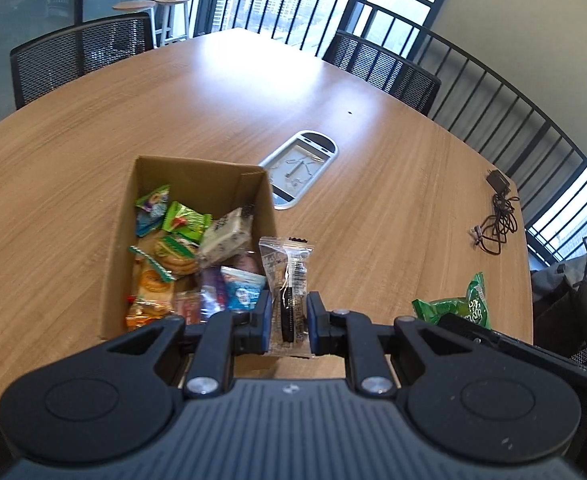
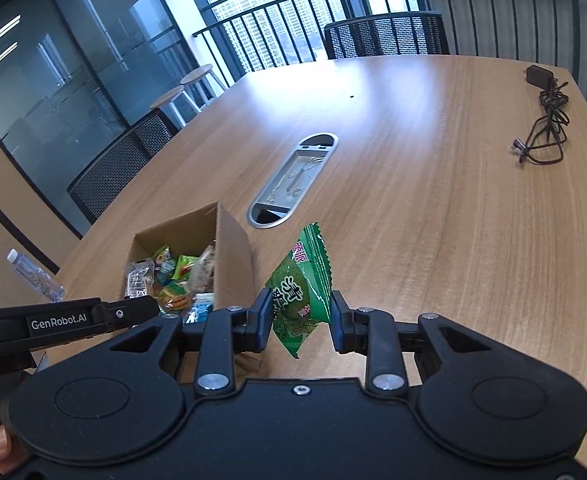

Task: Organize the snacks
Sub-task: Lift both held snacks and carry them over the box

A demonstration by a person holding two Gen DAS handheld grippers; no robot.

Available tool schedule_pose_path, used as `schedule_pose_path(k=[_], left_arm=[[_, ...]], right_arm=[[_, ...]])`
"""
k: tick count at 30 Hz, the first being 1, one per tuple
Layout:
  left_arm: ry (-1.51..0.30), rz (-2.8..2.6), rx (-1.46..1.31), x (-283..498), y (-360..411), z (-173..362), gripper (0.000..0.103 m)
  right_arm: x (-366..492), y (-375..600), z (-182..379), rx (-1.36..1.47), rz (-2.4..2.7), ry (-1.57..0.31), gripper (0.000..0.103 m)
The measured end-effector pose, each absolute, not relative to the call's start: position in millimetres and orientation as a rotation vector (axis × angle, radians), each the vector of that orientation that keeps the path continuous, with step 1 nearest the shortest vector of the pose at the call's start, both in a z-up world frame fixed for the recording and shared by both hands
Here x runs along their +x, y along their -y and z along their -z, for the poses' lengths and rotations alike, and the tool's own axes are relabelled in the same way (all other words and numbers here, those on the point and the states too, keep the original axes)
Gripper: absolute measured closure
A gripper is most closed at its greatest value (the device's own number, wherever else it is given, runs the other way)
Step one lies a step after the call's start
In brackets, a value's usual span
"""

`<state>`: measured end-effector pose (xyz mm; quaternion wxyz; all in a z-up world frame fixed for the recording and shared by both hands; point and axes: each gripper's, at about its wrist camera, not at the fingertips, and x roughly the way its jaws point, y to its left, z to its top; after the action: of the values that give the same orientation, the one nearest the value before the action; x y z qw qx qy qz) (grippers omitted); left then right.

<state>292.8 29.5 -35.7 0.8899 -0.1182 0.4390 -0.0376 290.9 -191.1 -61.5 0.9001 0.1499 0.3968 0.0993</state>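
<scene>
An open cardboard box (image 1: 197, 178) on the wooden table holds several colourful snack packets (image 1: 181, 256). My left gripper (image 1: 289, 320) is shut on a clear wrapped snack with a dark biscuit inside (image 1: 287, 276), held over the box's right wall. My right gripper (image 2: 301, 316) is shut on a green snack packet (image 2: 303, 284), held just right of the box (image 2: 229, 256). The green packet also shows at the right in the left wrist view (image 1: 457, 304). The left gripper with its clear packet (image 2: 137, 280) shows in the right wrist view.
A grey oval cable port (image 1: 301, 168) sits in the table beyond the box. A black charger with coiled cable (image 1: 497, 216) lies at the far right. Black mesh chairs (image 1: 81, 56) ring the table. A plastic water bottle (image 2: 33, 276) stands left of the table.
</scene>
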Motion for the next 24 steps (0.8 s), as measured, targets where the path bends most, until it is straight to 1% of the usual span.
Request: schedule_pose_path(k=[12, 24], left_arm=[[-0.884, 0.007, -0.275, 281, -75, 25, 0.086], [-0.871, -0.042, -0.324, 299, -119, 25, 0.086]], right_arm=[[293, 154, 50, 0.292, -0.264, -0.799, 0.074], [311, 127, 49, 0.28, -0.301, -0.8, 0.075]])
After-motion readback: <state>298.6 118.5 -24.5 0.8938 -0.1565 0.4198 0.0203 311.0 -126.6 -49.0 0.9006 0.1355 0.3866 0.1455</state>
